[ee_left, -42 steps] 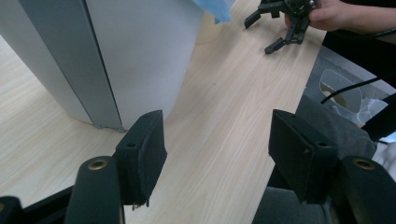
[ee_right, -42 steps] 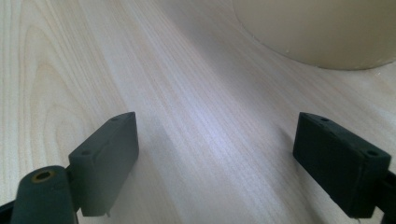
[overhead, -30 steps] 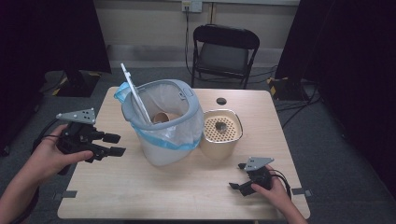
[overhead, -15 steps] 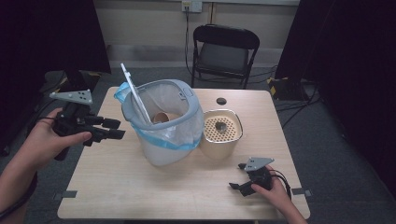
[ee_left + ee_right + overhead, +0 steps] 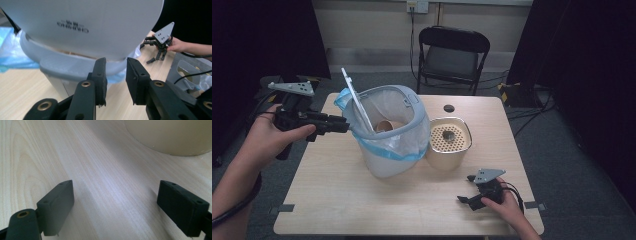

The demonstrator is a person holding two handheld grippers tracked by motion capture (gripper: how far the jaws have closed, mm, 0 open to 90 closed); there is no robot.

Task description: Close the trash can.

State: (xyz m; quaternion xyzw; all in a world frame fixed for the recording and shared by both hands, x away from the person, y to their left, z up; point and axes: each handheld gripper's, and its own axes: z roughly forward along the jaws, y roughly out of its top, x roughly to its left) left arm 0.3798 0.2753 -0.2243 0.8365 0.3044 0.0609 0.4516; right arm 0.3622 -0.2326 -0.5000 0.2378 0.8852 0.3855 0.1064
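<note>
Just ahead of the left gripper (image 5: 343,126) jaw tips: grey-white bin (image 5: 393,135) with blue liner (image 5: 387,150), lid (image 5: 356,100) flipped up. Jaws narrowly apart, nothing between them; in the left gripper view (image 5: 116,72) the tips sit just short of the bin rim (image 5: 75,66). The lid (image 5: 82,22) there carries printed writing, upside down, too blurred to read reliably. That view also shows, far off past the bin, the right hand (image 5: 178,45) with its gripper (image 5: 157,53) and grey plate; bottom right, a grey moulded object (image 5: 186,72), can't tell what.

Right gripper (image 5: 469,192) low on the wooden table (image 5: 337,195), near edge, well apart from the bin. Jaws wide open, empty. Right gripper view (image 5: 116,205): bare wood grain between the jaws, base of a beige container (image 5: 170,137) ahead of them.

High view adds what neither gripper view has: beige container's perforated top (image 5: 450,137) just beside the bin, brown round item (image 5: 383,126) inside the bin, small black disc (image 5: 449,108) on the table beyond, black folding chair (image 5: 452,57) behind the table.
</note>
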